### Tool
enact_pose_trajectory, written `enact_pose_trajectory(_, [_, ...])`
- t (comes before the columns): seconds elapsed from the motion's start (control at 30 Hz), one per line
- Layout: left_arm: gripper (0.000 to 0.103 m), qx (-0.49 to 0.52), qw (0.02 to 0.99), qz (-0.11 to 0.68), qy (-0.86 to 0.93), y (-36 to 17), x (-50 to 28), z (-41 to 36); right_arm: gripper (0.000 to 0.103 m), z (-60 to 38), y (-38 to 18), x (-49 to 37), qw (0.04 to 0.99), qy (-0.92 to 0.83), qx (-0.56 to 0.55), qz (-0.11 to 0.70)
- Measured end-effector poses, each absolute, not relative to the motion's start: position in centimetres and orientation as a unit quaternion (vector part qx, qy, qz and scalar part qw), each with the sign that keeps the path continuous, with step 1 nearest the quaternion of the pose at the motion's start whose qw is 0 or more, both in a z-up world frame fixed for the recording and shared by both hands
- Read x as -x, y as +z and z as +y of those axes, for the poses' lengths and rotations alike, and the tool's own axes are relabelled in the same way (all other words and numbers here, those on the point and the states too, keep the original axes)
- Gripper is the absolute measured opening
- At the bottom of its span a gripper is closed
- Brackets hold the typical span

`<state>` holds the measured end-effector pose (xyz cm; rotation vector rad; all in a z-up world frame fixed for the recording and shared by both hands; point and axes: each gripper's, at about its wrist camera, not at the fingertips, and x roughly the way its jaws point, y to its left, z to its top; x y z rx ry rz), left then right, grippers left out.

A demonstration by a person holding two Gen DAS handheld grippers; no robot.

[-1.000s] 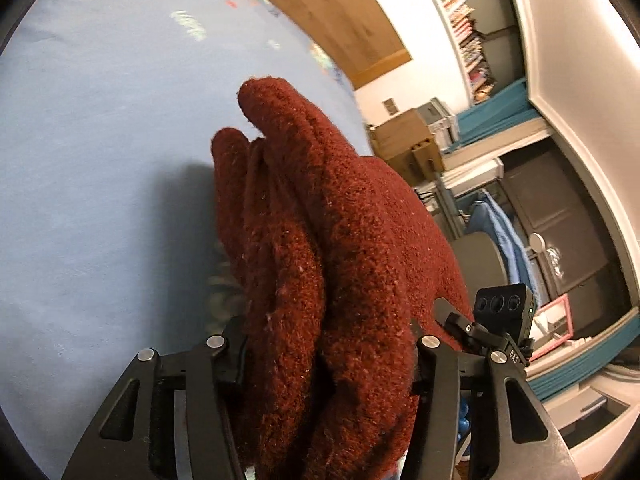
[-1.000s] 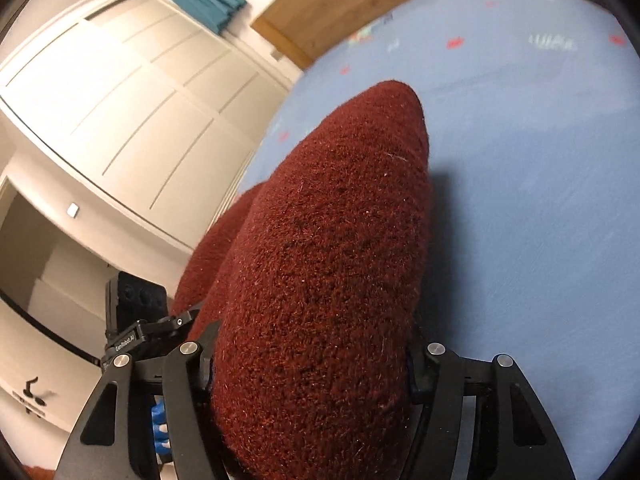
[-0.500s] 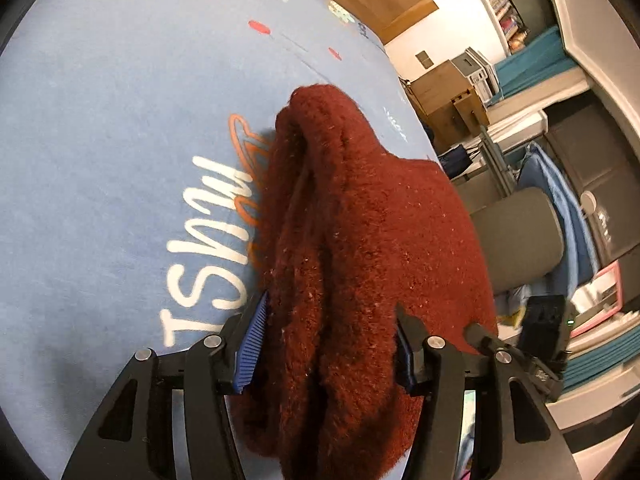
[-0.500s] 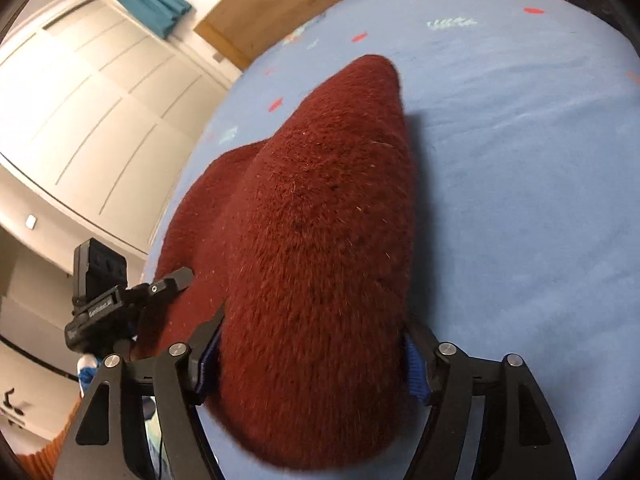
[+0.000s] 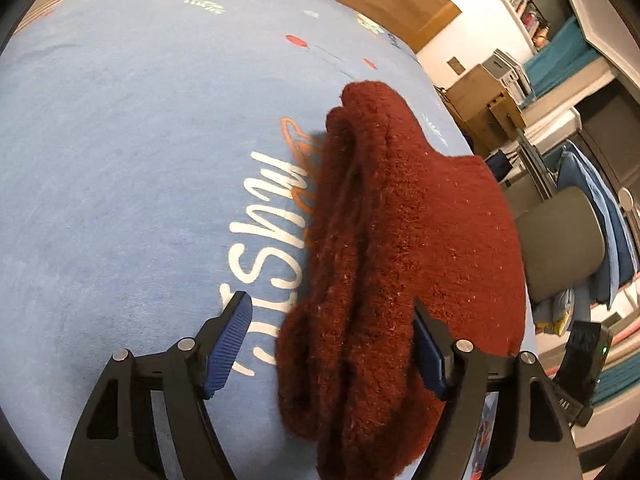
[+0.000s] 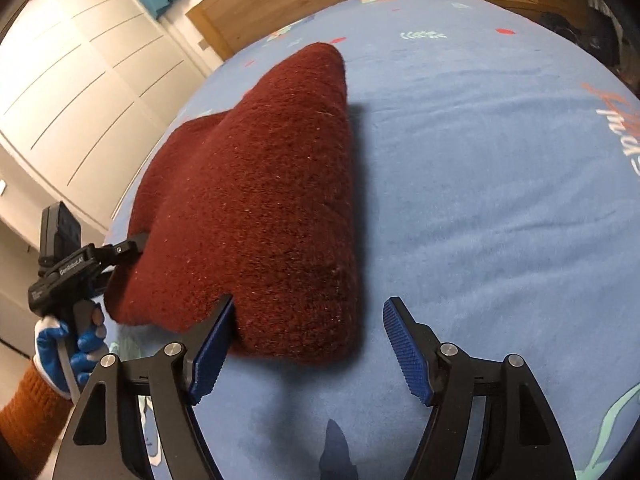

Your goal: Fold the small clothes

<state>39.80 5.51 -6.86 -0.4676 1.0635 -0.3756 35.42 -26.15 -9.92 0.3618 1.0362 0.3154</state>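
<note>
A folded dark red knitted garment [image 5: 392, 248] lies on the blue bed sheet [image 5: 120, 140]. My left gripper [image 5: 332, 340] is open, its jaws standing wide either side of the garment's near end, the right pad touching the knit. In the right wrist view the garment [image 6: 256, 200] lies flat ahead. My right gripper [image 6: 308, 344] is open, its left pad against the garment's near edge, its right pad clear over the sheet. The left gripper [image 6: 120, 252] also shows at the garment's far left side, held by a blue-gloved hand.
The sheet has white lettering [image 5: 276, 248] beside the garment. A wooden headboard [image 6: 304, 4] stands at the far end. White wardrobe doors [image 6: 80, 80] are off the bed's left. A grey chair [image 5: 560, 248], boxes and shelves stand beyond the bed's other edge.
Both grippers lowered the garment onto the sheet and opened, letting it go. The garment now lies flat instead of hanging bunched between the jaws.
</note>
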Motion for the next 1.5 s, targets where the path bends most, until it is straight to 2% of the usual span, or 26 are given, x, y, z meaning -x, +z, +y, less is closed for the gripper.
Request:
enact_pose_trajectory(0.3, [0.071,0.171,0.859,0.467,-0.118,-2.4,-35.2,3.5,0.075,-25.2,-6.6,-33.0,0.851,0.099,-0.135,0.497])
enact_pose_trajectory(0.7, [0.071,0.087,0.902,0.422,-0.011,1.4,-23.5,1.6,0.075,-24.2,-1.7,-25.5,0.875,0.062,-0.11,0.467])
enact_pose_trajectory(1.07, [0.072,0.049,0.923,0.38,-0.013,4.5,-16.3,-0.4,0.075,-22.6,3.4,-17.1,0.897,0.053,-0.08,0.431])
enact_pose_trajectory(1.5, [0.074,0.03,0.94,0.339,-0.023,6.3,-8.9,-0.1,0.075,-21.2,5.6,-10.0,0.909,0.046,-0.074,0.407])
